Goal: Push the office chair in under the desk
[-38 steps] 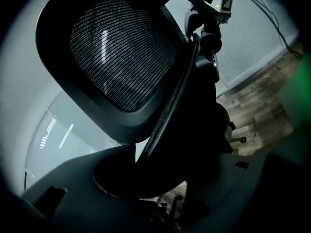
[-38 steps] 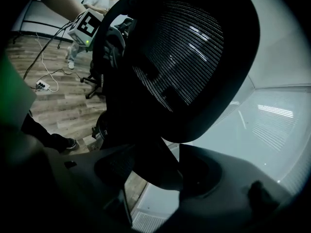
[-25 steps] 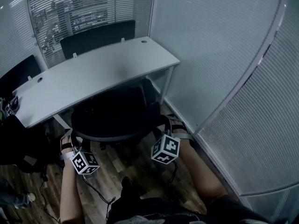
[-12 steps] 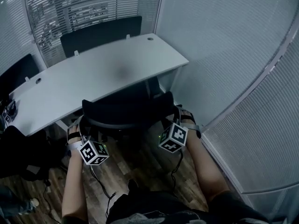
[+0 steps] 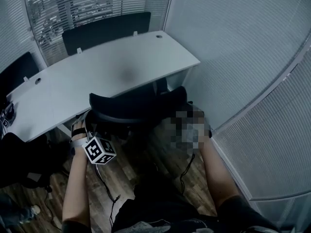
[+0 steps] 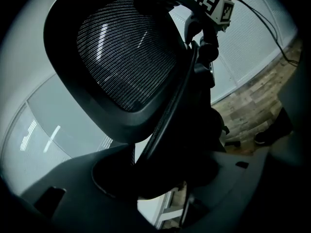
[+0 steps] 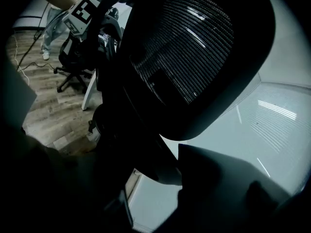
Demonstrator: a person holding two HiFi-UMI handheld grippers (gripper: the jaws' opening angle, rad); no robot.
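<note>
At the desk edge: office chair (image 5: pixel 136 111) almost fully tucked under the desk (image 5: pixel 97 76).
Jaws of left gripper (image 6: pixel 160 181) and right gripper (image 7: pixel 150 178) are clamped on the rim of the mesh backrest (image 6: pixel 126 57), one gripper per side. Marker cube (image 5: pixel 99 150) carries black-and-white square codes. Seat and base are hidden beneath the desk top in head view, and the right gripper can't be made out there. Versus 1 s ago: chair further in, seat gone from sight, both arms reaching further forward.
</note>
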